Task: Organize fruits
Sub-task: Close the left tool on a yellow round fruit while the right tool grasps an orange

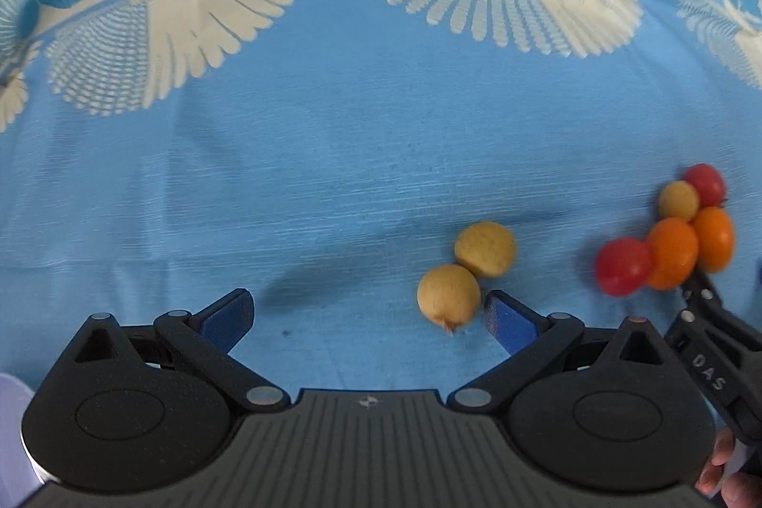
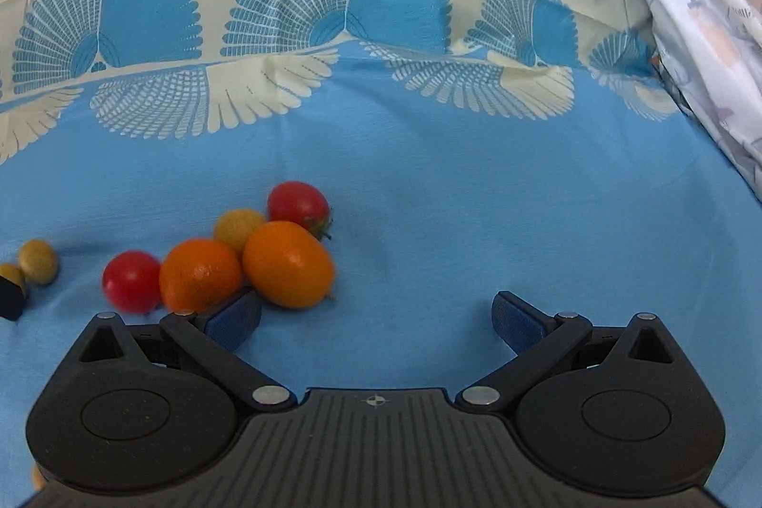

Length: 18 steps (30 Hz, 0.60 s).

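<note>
Low over blue cloth: left gripper, right gripper, fingers spread, nothing held.

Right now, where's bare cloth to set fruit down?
Free: the blue cloth right of the fruit cluster, and the stretch left of the two yellow fruits up to the fan-pattern border. Crowded: the cluster against the right hand-held gripper.

Two yellow fruits lie touching. Well apart, two oranges, two tomatoes and a yellow one cluster.
</note>
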Each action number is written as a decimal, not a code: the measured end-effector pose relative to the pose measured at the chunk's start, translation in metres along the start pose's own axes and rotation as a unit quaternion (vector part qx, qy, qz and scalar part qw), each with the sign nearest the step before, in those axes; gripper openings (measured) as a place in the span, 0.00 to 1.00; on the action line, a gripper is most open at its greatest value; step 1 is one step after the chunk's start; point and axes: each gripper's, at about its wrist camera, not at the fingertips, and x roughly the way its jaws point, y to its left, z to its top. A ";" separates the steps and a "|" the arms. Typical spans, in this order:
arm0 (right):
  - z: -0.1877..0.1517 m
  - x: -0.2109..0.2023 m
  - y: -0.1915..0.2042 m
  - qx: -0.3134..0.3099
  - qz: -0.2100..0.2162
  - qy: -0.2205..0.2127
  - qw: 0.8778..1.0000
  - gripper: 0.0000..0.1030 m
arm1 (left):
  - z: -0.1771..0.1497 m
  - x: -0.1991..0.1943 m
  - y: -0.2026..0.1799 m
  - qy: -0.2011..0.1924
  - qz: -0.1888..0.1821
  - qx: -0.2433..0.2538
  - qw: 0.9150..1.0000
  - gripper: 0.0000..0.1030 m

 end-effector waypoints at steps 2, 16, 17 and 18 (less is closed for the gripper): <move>-0.001 0.001 0.001 -0.004 0.000 -0.008 1.000 0.99 | 0.000 0.002 0.003 -0.003 -0.011 -0.005 1.000 1.00; -0.007 -0.028 0.009 -0.045 0.030 -0.005 0.999 0.33 | -0.020 -0.034 0.002 -0.032 -0.027 0.038 0.998 0.26; -0.008 -0.034 0.006 -0.033 0.031 0.006 0.999 0.32 | -0.026 -0.038 0.005 -0.030 -0.029 0.038 0.998 0.26; -0.009 -0.040 0.001 -0.021 0.036 0.018 0.999 0.31 | -0.032 -0.044 0.007 -0.030 -0.031 0.037 0.998 0.26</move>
